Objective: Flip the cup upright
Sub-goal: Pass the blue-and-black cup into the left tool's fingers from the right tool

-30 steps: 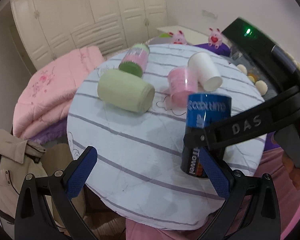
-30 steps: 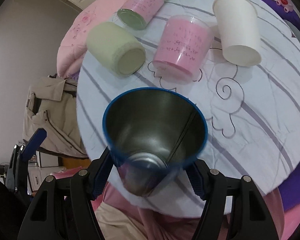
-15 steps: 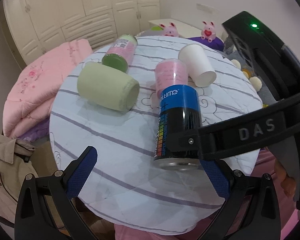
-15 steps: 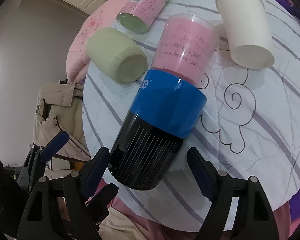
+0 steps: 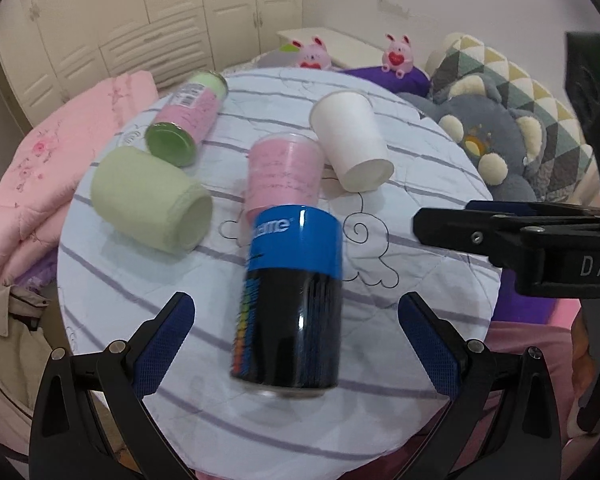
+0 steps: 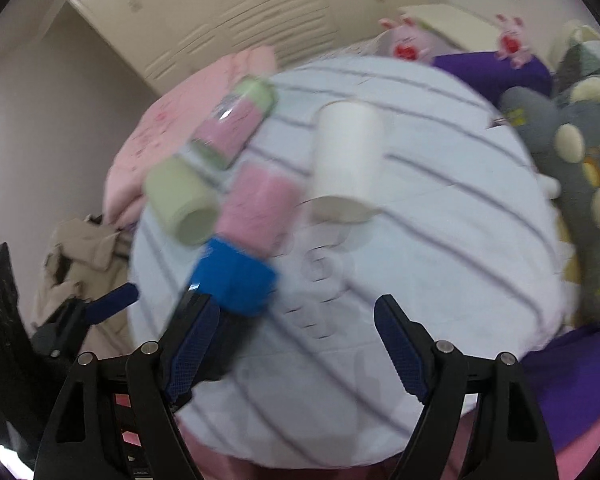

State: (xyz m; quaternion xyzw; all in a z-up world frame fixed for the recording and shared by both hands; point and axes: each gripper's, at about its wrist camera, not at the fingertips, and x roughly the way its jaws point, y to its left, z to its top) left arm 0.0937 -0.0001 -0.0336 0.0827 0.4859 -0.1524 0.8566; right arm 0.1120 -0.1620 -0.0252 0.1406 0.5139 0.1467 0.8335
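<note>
The blue-and-black metal cup (image 5: 292, 300) stands on the round tabletop covered in a white cloth with grey stripes (image 5: 420, 184), blue band uppermost and its silvery end down on the cloth, so it appears mouth-down – though the blur hides the rim. It sits near the front edge, between the blue-padded fingers of the left tool (image 5: 296, 332), which is spread wide with neither pad touching the cup. The right tool (image 6: 296, 340) is also wide apart and holds nothing; in the right wrist view the cup (image 6: 232, 280) lies just beyond its left finger, and whether the pad brushes it cannot be told through the motion blur. In the left wrist view the right tool's black frame reaches in from the right, clear of the cup.

Just behind the cup stands a pink translucent plastic cup (image 5: 284, 172), mouth down. Beside that, a white paper cup (image 5: 350, 144) lies on its side with its mouth toward the camera. Further left – a pale green cylindrical cup (image 5: 148, 200) on its side, and a pink-labelled bottle with a green cap (image 5: 188, 116) lying behind it. A folded pink quilt (image 5: 44, 176) lies left of the tabletop, and a grey plush toy (image 5: 492, 136) to the right
</note>
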